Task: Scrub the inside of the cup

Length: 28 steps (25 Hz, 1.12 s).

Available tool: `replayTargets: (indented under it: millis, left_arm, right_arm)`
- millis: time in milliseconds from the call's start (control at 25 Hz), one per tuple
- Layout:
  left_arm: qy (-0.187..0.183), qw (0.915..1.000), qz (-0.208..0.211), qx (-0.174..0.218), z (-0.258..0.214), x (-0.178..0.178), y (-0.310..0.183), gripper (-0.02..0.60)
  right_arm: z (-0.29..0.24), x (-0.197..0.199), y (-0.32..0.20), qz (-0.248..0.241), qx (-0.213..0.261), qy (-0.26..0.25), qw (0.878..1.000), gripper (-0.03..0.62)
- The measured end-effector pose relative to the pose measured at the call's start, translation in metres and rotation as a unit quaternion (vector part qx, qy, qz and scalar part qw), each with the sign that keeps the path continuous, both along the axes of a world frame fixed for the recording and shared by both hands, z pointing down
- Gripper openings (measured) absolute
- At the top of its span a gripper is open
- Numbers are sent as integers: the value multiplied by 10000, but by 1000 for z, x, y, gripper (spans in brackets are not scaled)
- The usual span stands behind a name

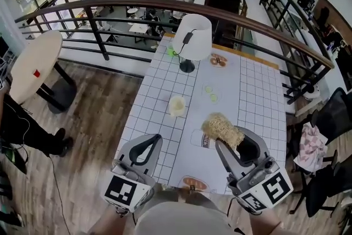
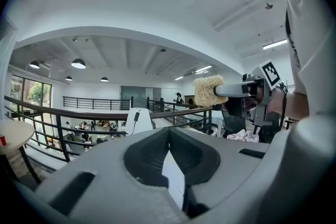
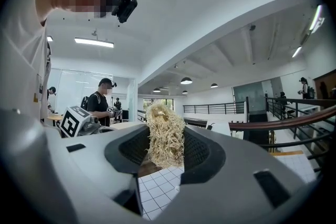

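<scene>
Cup (image 1: 177, 105) stands unheld mid-table. Left tongs (image 1: 151, 141) are clenched on nothing and right tongs (image 1: 231, 139) grasp the scrubber (image 1: 222, 127), so pushing in unsteadied could topple it.

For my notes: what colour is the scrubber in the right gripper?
The scrubber is pale straw-yellow; clearest in the right gripper view.
</scene>
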<state>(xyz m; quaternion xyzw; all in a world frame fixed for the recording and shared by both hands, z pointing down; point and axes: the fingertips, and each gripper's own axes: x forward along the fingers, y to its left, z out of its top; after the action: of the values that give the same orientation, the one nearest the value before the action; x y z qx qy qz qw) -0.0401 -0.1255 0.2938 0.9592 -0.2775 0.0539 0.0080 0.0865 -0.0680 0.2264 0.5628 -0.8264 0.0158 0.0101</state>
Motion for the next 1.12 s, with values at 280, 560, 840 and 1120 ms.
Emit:
replayTargets:
  millis: [280, 560, 840, 1120]
  left_arm:
    - [-78, 9999, -105, -82, -3, 13, -4, 14]
    - [-141, 9996, -175, -152, 3, 25, -12, 14]
    - [-169, 9990, -339, -221, 12, 27, -25, 15]
    - [-464, 9983, -54, -355, 29, 48, -35, 17]
  right_arm:
    - [14, 14, -20, -129, -76, -298, 9994, 163]
    - [24, 24, -31, -290, -226, -407, 9985, 163]
    - [26, 25, -39, -229, -166, -76, 9996, 164]
    - [45, 39, -66, -302, -576, -290, 9975, 164]
